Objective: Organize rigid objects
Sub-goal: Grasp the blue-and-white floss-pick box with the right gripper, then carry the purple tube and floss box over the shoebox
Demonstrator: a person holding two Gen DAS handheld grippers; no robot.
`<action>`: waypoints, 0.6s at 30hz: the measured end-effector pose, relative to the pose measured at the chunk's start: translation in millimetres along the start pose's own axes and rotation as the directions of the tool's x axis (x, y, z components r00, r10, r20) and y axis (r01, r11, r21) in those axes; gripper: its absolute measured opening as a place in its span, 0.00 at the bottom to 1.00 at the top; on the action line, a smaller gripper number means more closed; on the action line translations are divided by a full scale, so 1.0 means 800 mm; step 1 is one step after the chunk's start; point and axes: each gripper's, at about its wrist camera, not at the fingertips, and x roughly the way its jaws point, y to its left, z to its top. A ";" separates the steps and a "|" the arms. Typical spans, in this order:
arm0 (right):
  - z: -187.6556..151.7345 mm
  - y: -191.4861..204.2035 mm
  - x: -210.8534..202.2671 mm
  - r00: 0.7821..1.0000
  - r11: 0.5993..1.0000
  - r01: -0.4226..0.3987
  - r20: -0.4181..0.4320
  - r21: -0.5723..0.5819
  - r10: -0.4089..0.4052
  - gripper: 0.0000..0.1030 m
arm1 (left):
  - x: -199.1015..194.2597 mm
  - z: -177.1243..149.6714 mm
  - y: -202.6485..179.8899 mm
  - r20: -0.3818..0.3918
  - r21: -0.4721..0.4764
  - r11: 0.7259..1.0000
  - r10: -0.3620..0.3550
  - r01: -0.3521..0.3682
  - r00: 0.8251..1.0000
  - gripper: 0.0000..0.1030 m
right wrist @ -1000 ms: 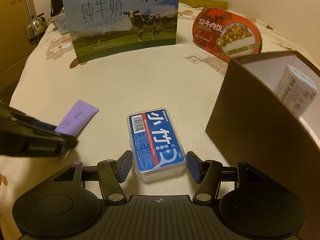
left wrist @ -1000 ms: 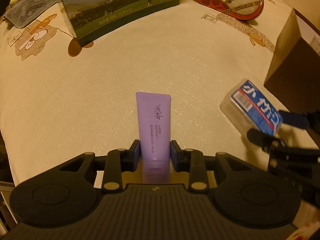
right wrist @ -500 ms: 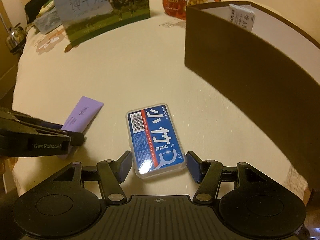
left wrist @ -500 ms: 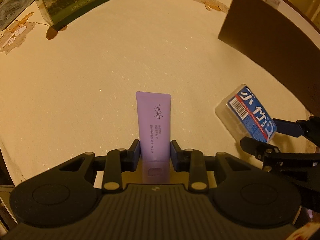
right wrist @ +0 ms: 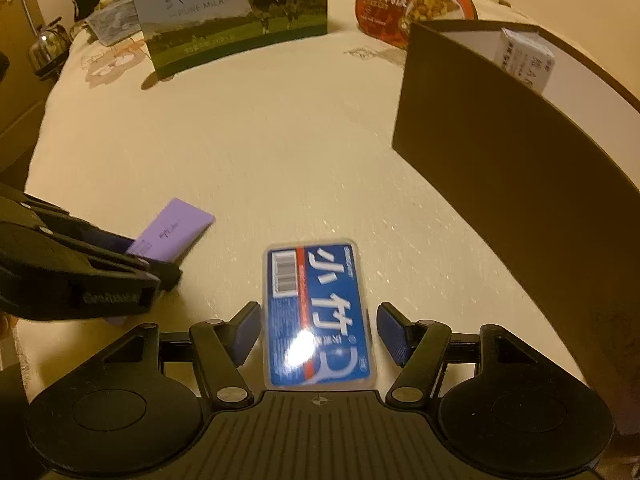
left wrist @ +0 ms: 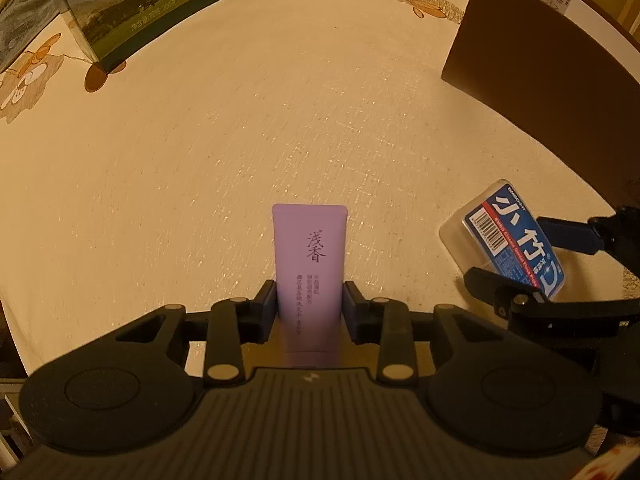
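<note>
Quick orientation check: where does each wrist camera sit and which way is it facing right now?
Left wrist: on the left gripper, looking steeply down at the purple tube it clamps.
Right wrist: on the right gripper, looking down at the floss pick case; jaws opening around it.
Shared: tube, case, brown box, milk carton, each other's gripper.

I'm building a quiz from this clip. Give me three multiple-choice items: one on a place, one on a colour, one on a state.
1. Where is the brown box relative to the blue floss-pick case?
A. left of it
B. right of it
C. under it

2. What colour is the tube in the left hand-held gripper?
A. purple
B. green
C. red

3. What state is the brown box in?
A. taped shut
B. flattened
C. open at the top

Answers: B, the right wrist view shows its wall to the case's right; A, its body is plainly lilac; C, its white inside and a small carton show.
</note>
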 end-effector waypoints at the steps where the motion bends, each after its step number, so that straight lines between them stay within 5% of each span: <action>1: 0.000 0.000 0.000 1.000 1.000 0.003 -0.002 0.002 -0.003 0.56 | -0.001 0.000 -0.001 0.001 0.003 1.000 0.002 -0.002 1.000 0.29; 18: -0.004 -0.022 -0.021 1.000 0.991 -0.014 0.008 0.135 0.013 0.52 | -0.014 0.001 -0.007 0.024 0.017 1.000 0.006 -0.006 1.000 0.28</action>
